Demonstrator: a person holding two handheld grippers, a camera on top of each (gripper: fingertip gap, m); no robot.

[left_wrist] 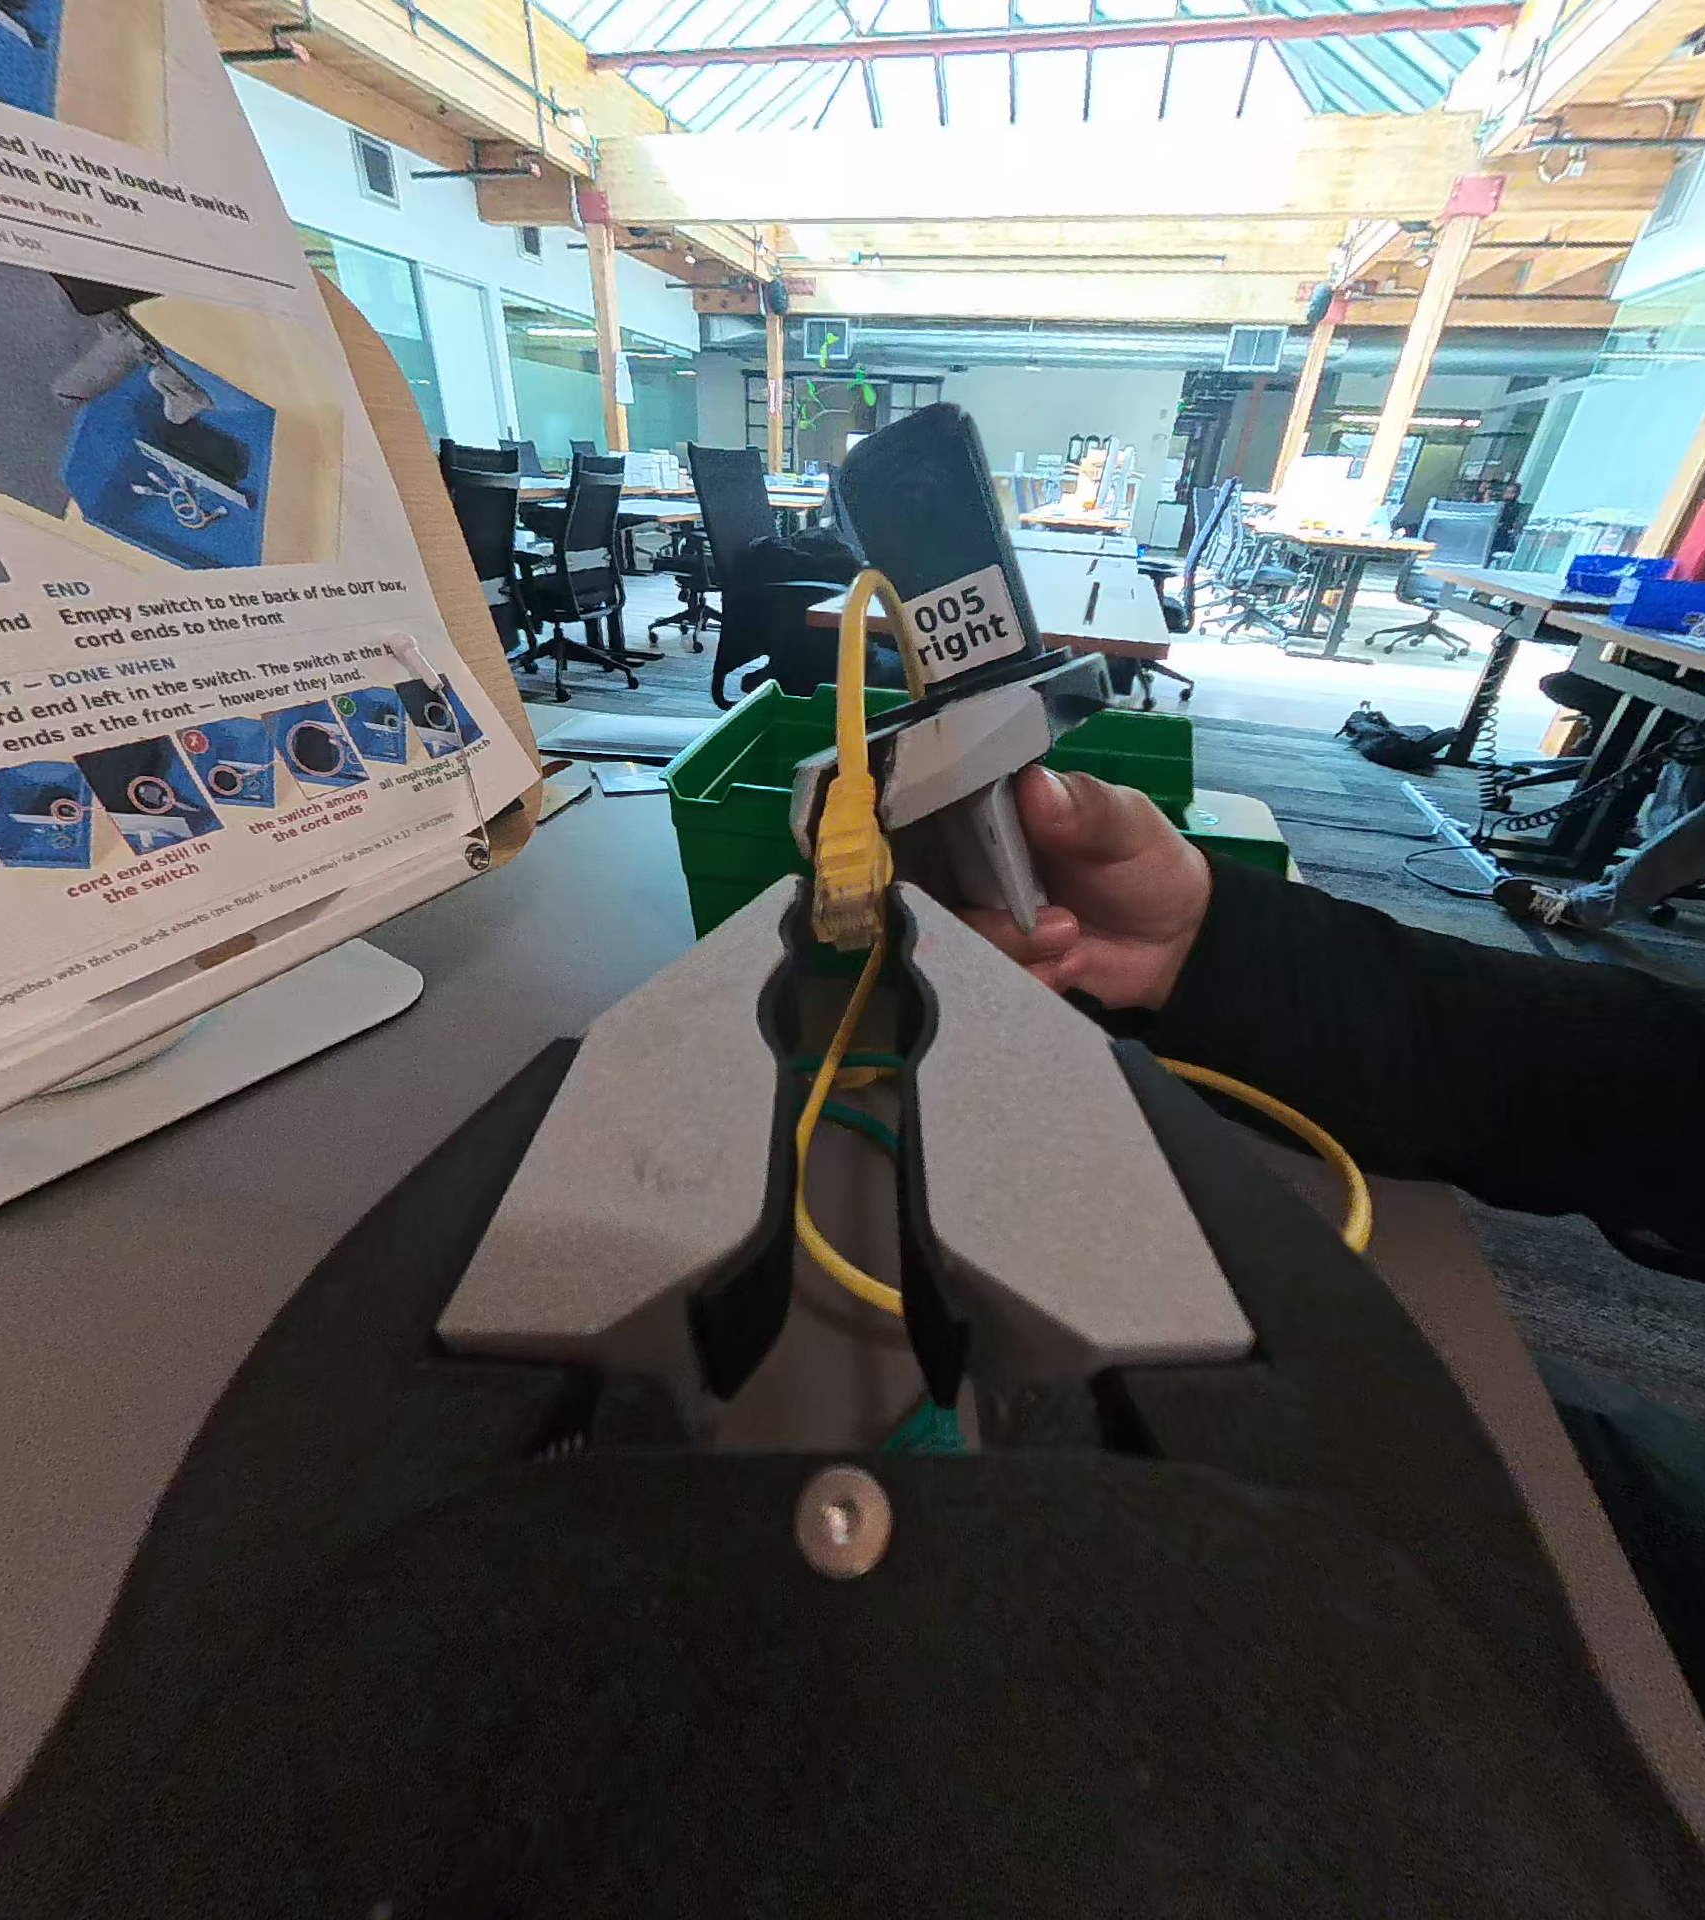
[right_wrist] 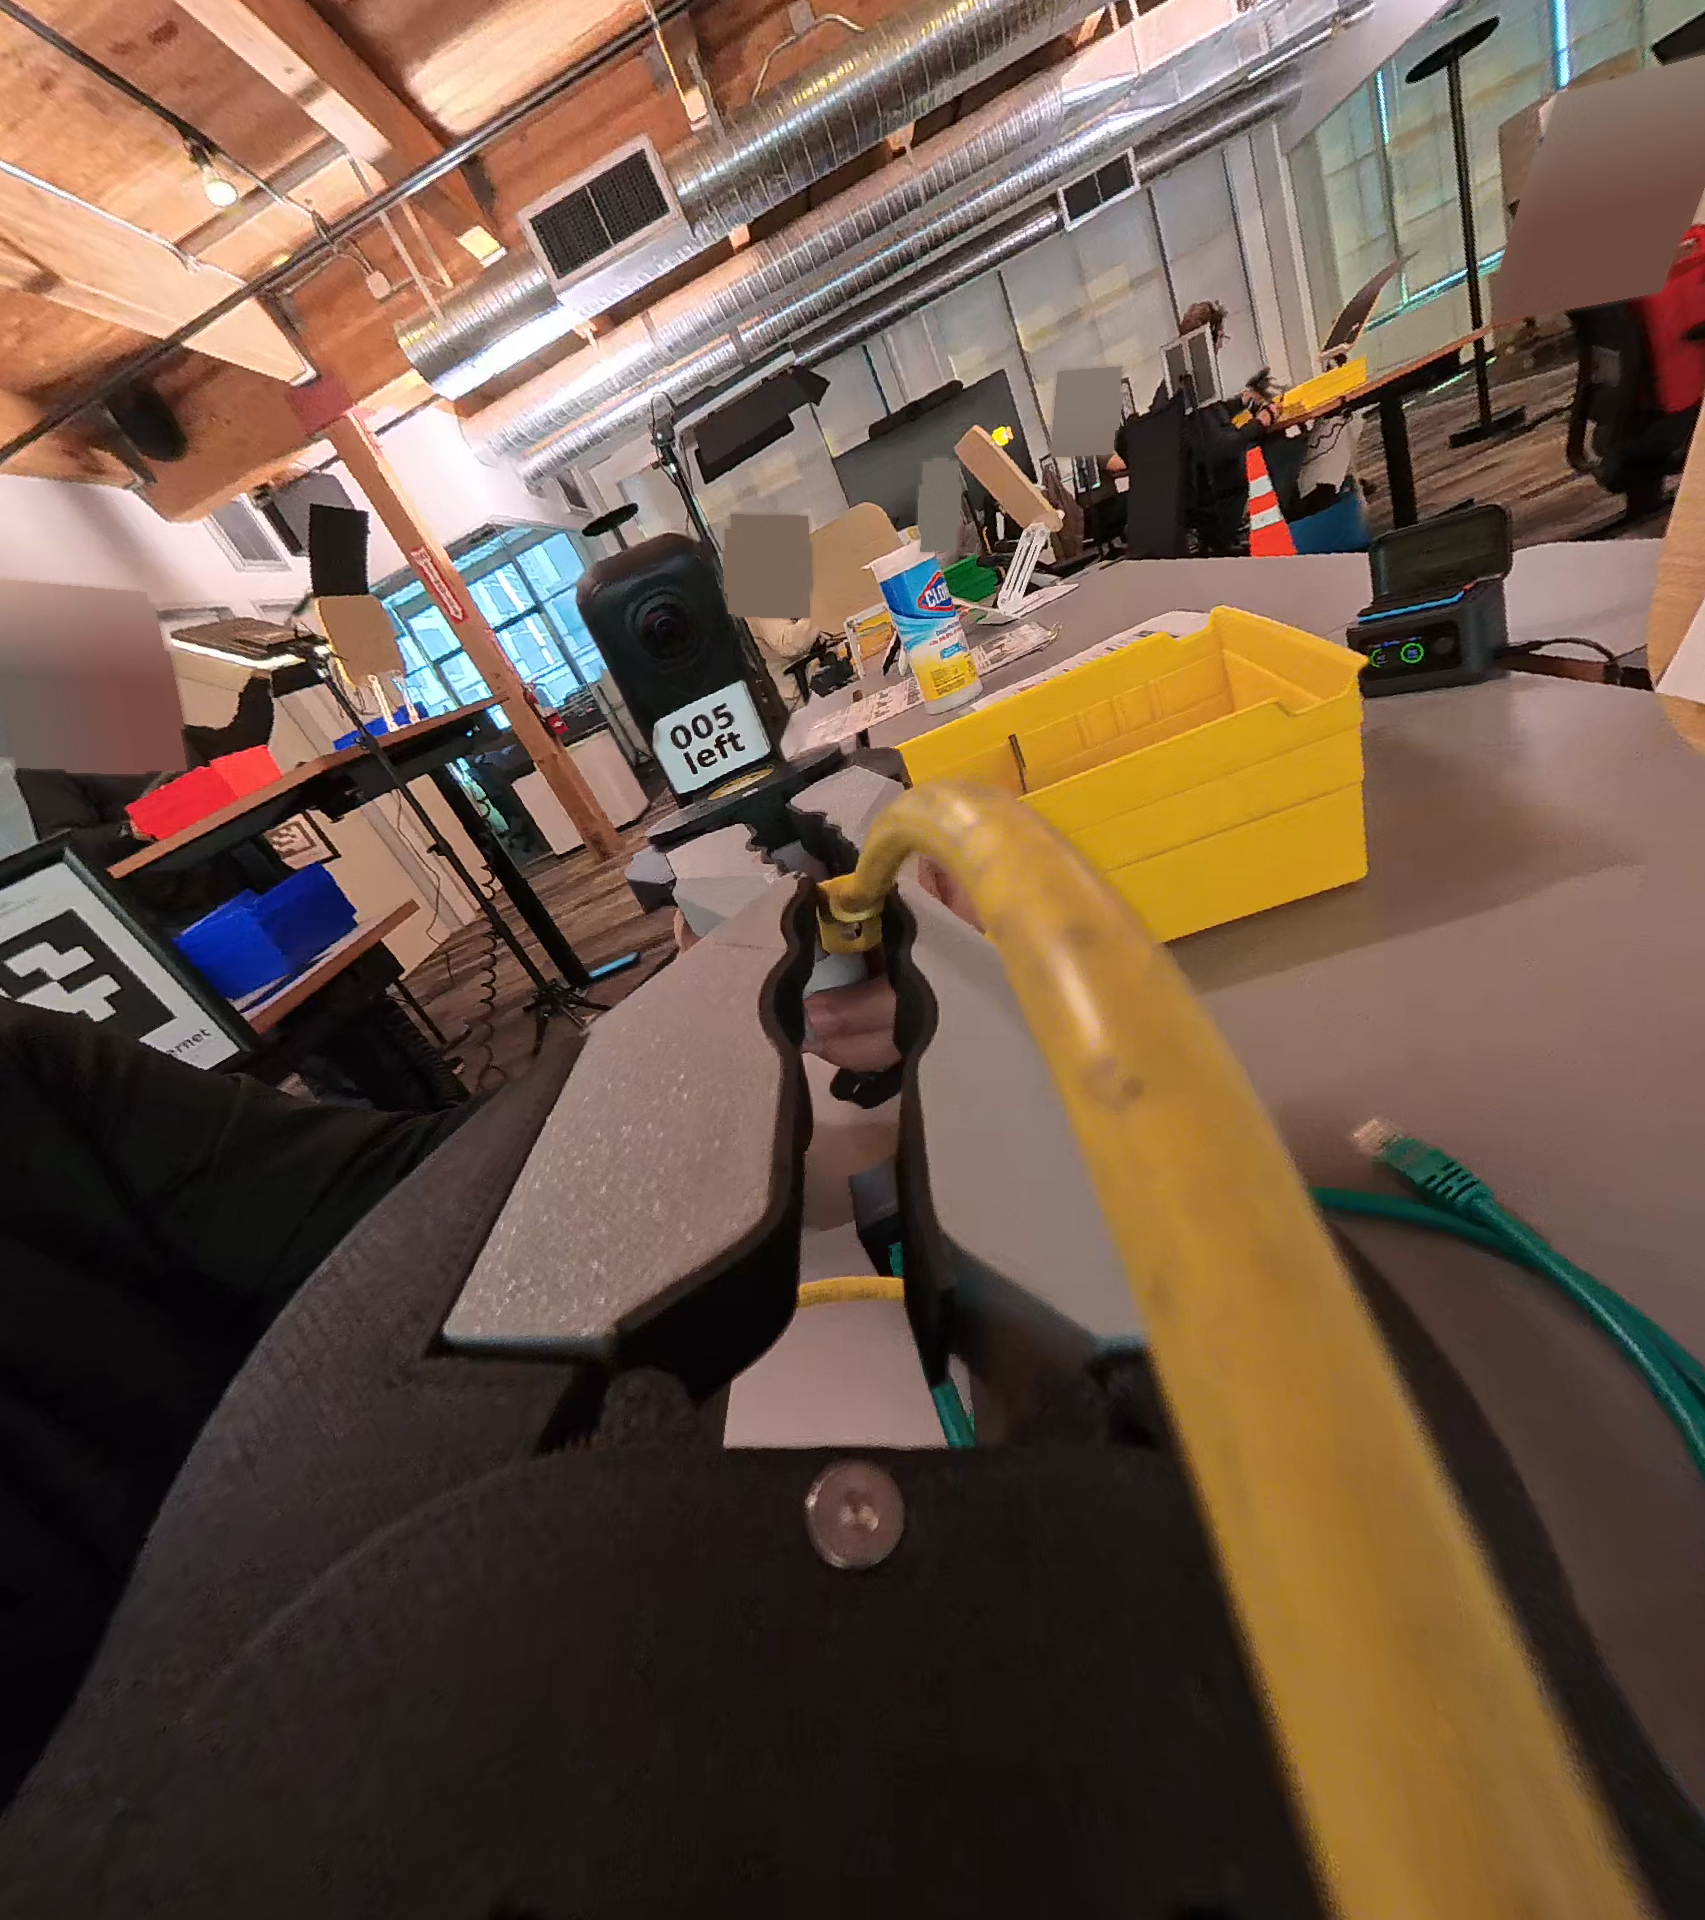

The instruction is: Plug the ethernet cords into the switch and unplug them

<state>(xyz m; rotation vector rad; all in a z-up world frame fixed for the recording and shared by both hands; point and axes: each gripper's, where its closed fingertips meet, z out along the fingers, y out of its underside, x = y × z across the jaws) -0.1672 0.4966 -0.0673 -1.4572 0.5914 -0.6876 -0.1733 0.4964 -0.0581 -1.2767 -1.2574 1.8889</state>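
Note:
My left gripper [left_wrist: 846, 909] is shut on the yellow ethernet plug [left_wrist: 848, 862], held up above the grey table [left_wrist: 100, 1403]. My right gripper [right_wrist: 846, 920] is shut on the same yellow plug [right_wrist: 848, 914] from the opposite side, tip to tip with the left one. The yellow cord [right_wrist: 1191, 1195] arches out of the plug and loops back under both grippers. A green ethernet cord [right_wrist: 1554, 1299] lies on the table, its plug [right_wrist: 1399, 1148] free. The right gripper also shows in the left wrist view [left_wrist: 817, 800], held by a hand [left_wrist: 1108, 894]. No switch is in view.
A green bin [left_wrist: 734, 831] stands behind the grippers. An instruction board [left_wrist: 152, 623] on a stand is at the left. A yellow bin [right_wrist: 1191, 748], a wipes canister [right_wrist: 931, 634] and a black box with lit rings [right_wrist: 1430, 613] stand farther along the table.

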